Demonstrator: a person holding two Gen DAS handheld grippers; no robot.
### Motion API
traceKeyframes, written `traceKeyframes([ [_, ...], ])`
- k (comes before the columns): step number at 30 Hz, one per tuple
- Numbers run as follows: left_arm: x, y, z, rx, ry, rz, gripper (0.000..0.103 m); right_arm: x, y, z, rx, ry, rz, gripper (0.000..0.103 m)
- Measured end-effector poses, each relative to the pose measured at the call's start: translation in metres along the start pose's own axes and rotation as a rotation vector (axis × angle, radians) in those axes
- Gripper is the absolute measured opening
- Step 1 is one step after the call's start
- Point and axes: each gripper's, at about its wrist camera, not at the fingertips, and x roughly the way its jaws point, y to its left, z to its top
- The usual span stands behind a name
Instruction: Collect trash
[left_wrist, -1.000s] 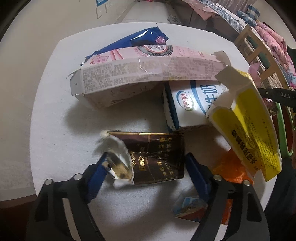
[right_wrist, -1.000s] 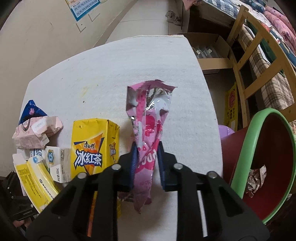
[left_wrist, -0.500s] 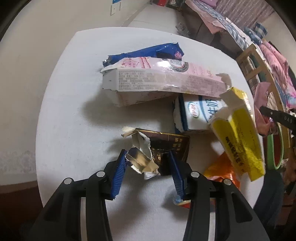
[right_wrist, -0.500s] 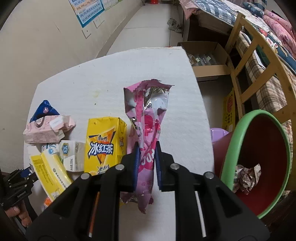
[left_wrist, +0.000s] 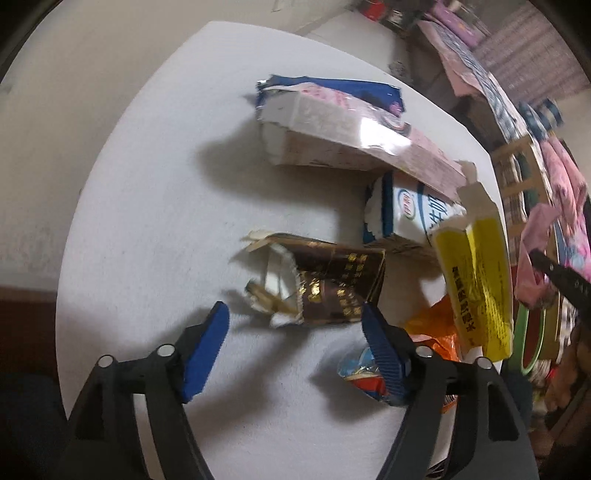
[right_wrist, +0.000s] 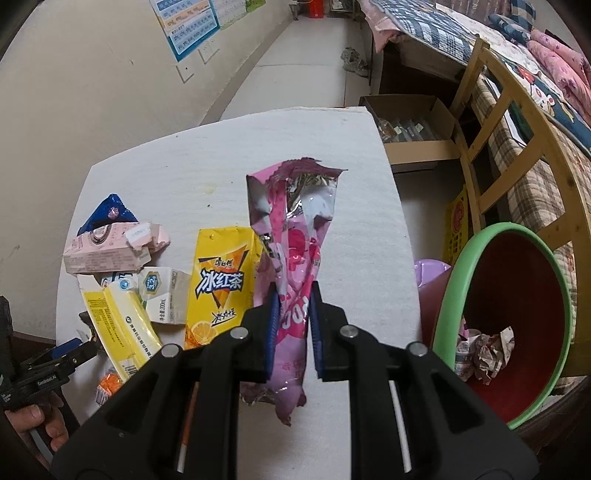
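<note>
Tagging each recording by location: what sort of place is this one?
Most likely a bedroom in a home: a bed with quilts beside a wooden chair, a study poster on the wall, and a white table strewn with snack packaging.

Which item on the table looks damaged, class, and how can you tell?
The dark brown box, lying just ahead of the open left gripper, is torn open at one end, its pale lining ragged and spilling out. The long pink carton behind it is also ripped at its ends.
</note>
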Motion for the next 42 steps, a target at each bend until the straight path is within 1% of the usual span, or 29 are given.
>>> traceKeyframes([
  [2, 0.001, 0.005, -0.004, -0.048, 0.001, -0.005, 0.073, 0.001, 0.001, 0.000, -0.002, 0.000, 0.005, 0.016],
  [6, 0.006, 0.014, -0.012, -0.134, 0.024, -0.074, 0.071, 0.004, 0.004, 0.001, -0.014, 0.003, 0.011, 0.016],
  [8, 0.008, 0.013, -0.013, -0.155, 0.014, -0.080, 0.071, 0.006, 0.006, 0.002, -0.019, 0.005, 0.013, 0.016],
  [10, 0.011, 0.008, -0.009, -0.179, 0.014, -0.109, 0.060, 0.007, 0.005, 0.002, -0.022, 0.006, 0.013, 0.016],
  [13, 0.015, 0.001, -0.004, -0.195, 0.012, -0.100, 0.051, 0.010, 0.004, 0.003, -0.021, 0.008, 0.010, 0.016],
  [14, 0.018, -0.001, -0.003, -0.202, 0.020, -0.104, 0.051, 0.010, 0.005, 0.003, -0.021, 0.009, 0.009, 0.016],
  [15, 0.019, -0.004, 0.001, -0.198, 0.012, -0.097, 0.045, 0.012, 0.004, 0.003, -0.021, 0.012, 0.008, 0.016],
  [16, 0.021, -0.008, 0.003, -0.186, 0.016, -0.092, 0.031, 0.013, 0.004, 0.003, -0.021, 0.014, 0.008, 0.016],
  [17, 0.023, -0.009, 0.004, -0.184, 0.018, -0.090, 0.025, 0.014, 0.005, 0.002, -0.023, 0.016, 0.008, 0.016],
  [18, 0.025, -0.011, 0.005, -0.184, 0.015, -0.086, 0.025, 0.015, 0.005, 0.002, -0.023, 0.018, 0.009, 0.016],
  [22, 0.028, -0.020, 0.014, -0.157, 0.001, -0.101, 0.015, 0.015, 0.007, 0.000, -0.026, 0.020, 0.010, 0.016],
  [23, 0.029, -0.024, 0.021, -0.153, 0.000, -0.104, 0.014, 0.015, 0.006, -0.001, -0.025, 0.019, 0.010, 0.016],
  [31, 0.004, -0.019, 0.018, -0.086, -0.047, -0.068, 0.007, 0.002, 0.010, -0.002, -0.026, -0.007, 0.018, 0.016],
  [37, -0.032, -0.025, 0.016, 0.005, -0.131, -0.007, 0.007, -0.019, 0.016, -0.005, -0.037, -0.046, 0.033, 0.016],
  [39, -0.045, -0.021, 0.013, 0.032, -0.154, 0.008, 0.007, -0.026, 0.018, -0.005, -0.038, -0.055, 0.040, 0.016],
  [42, -0.067, -0.028, 0.014, 0.081, -0.197, 0.029, 0.007, -0.038, 0.018, -0.009, -0.038, -0.074, 0.048, 0.016],
])
